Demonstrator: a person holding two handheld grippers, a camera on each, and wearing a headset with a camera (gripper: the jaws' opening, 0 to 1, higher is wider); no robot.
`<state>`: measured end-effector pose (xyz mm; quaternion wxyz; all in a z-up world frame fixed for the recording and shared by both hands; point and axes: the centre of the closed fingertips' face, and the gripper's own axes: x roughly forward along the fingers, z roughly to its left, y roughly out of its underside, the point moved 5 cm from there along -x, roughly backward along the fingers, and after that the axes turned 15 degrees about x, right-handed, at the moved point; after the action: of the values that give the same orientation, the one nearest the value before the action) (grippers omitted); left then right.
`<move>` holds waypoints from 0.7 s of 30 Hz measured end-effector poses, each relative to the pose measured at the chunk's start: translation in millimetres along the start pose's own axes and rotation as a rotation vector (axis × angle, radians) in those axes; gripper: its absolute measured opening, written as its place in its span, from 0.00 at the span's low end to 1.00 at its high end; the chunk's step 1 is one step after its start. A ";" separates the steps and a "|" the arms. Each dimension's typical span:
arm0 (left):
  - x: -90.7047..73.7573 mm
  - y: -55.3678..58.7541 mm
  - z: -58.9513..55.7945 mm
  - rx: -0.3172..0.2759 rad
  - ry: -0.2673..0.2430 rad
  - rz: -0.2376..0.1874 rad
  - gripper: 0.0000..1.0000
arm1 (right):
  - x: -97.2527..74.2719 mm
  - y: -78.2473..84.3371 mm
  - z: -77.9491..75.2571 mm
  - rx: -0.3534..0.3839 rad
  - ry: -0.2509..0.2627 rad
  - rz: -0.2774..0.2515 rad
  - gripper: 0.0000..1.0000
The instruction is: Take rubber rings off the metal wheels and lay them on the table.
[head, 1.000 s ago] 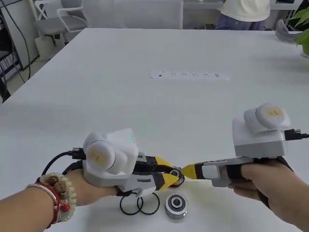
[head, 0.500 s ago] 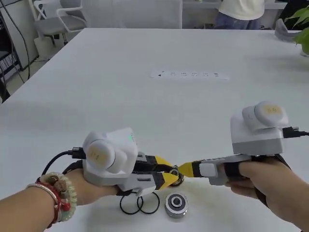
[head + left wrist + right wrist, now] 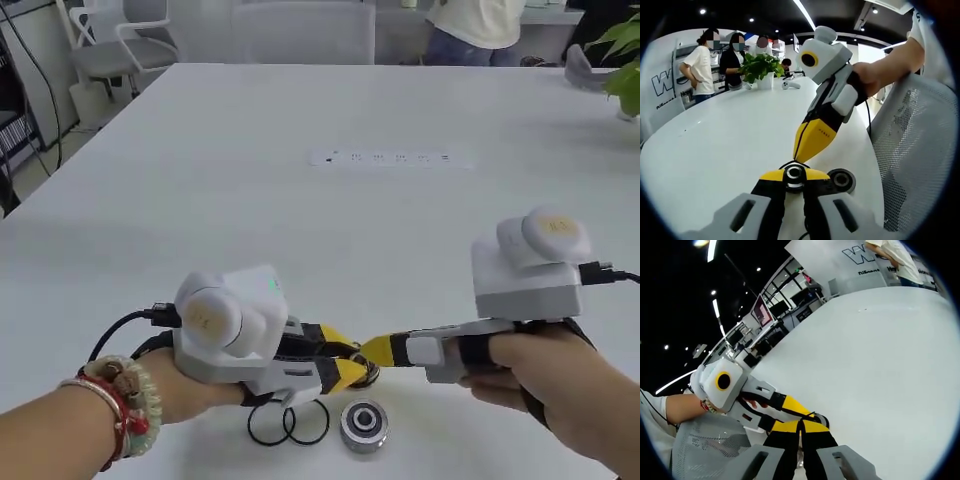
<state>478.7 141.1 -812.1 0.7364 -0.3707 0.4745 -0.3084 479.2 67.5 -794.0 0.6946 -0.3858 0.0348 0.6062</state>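
The left gripper [image 3: 345, 372] jaws clamp 1 metal wheel [image 3: 794, 173] between their tips; the right gripper [image 3: 368, 352] jaws, closed, pinch its rubber ring [image 3: 816, 416].

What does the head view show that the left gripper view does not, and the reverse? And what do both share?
Head view: two loose rubber rings lying on the table near the left gripper, a power strip, and a beaded bracelet. Left gripper view: a group of people by a lettered wall, and a white mesh chair. Both: the metal wheel held in the left gripper, the right gripper with its tip at that wheel, and a second wheel on the table.
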 end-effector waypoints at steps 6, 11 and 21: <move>-0.2 1.3 0.1 0.001 -0.005 -0.002 0.07 | -0.2 -1.0 0.5 0.011 -0.003 -0.007 0.00; -0.2 2.1 0.1 -0.018 -0.014 -0.018 0.07 | -1.1 -1.5 -3.0 0.010 0.011 -0.015 0.00; 2.0 0.2 -1.0 -0.033 -0.024 -0.008 0.08 | -2.1 0.5 -7.2 0.018 0.033 -0.019 0.00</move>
<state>478.4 139.4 -813.5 0.7346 -0.3886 0.4690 -0.2990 481.2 61.6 -798.3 0.7031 -0.3899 0.0481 0.5927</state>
